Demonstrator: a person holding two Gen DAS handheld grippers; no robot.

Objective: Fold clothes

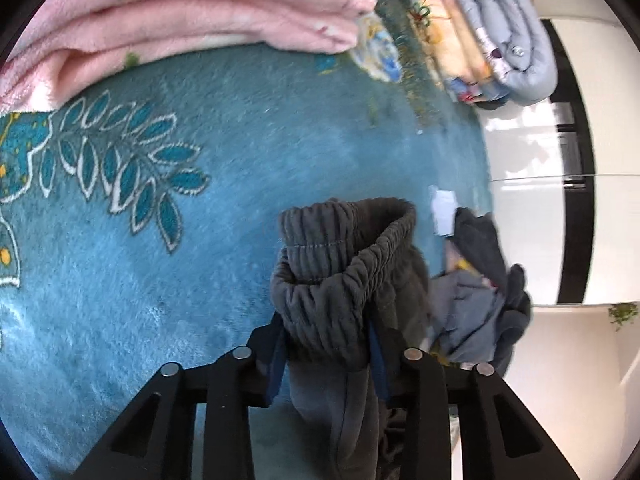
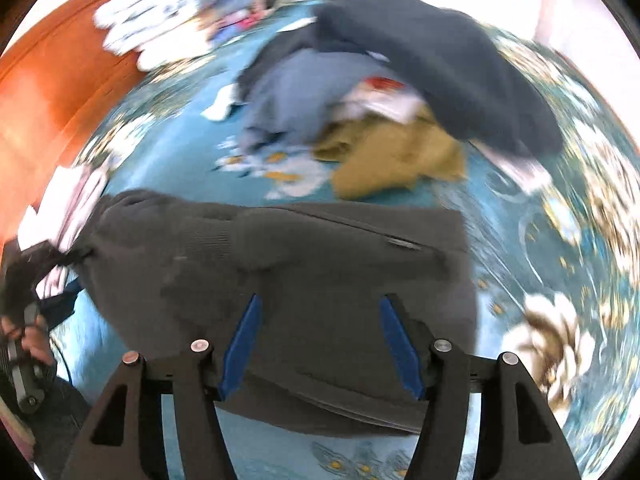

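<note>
Inventory by count, as the two wrist views are showing it: one teal carpet (image 1: 240, 160) is lying under everything; one dark grey garment (image 1: 340, 280) with an elastic waistband is sitting at 6 o'clock in the left view; two grippers are appearing, the left gripper (image 1: 326, 356) and the right gripper (image 2: 320, 344); one folded pink blanket (image 1: 200, 12) is lying at 11 o'clock; one stack of folded items (image 1: 488, 32), exact number not readable, is standing at 1 o'clock; one loose pile of clothes (image 2: 380, 92) is resting at 12 o'clock in the right view, containing at least three pieces: one navy, one grey-blue, one mustard.
</note>
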